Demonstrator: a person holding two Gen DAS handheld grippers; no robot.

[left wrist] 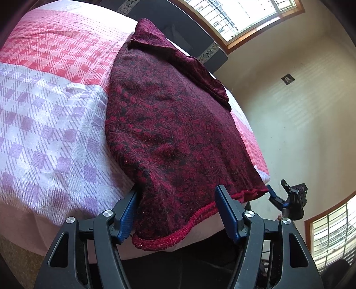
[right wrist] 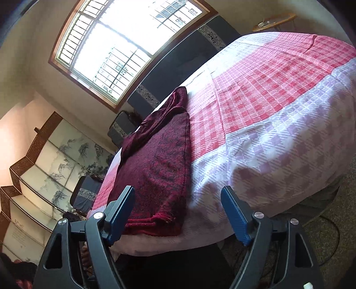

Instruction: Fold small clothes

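Blue-padded fingers point(left wrist: 224, 213) of the left gripper point(left wrist: 175, 213) stand well apart on either side of the red corded hem point(left wrist: 178, 233) of a maroon knitted garment point(left wrist: 169, 124), the cloth bulging between them; whether the pads actually press it cannot be told from this view. Off to the right, the right gripper point(right wrist: 178, 213) is spread wide with nothing in its jaws, its left finger point(right wrist: 120, 213) just beside the garment's near corner, its other finger over bare bedcover.

That garment, a dark red floral knit already doubled lengthwise, lies along the edge of a bed spread with a pink-and-lilac checked bedcover point(left wrist: 55, 111), its hem spilling just over the near side and a plainer velvety part point(left wrist: 189, 62) rumpled at the far end, towards a dark headboard point(left wrist: 155, 17) and a barred window point(right wrist: 115, 51).

Soft, limp and fairly thick, the knit looks likely to sag and stretch when lifted, but its rough weave should not slip from the pads. The firm hem corners appear the best hold, one per gripper, pinching all layers together.
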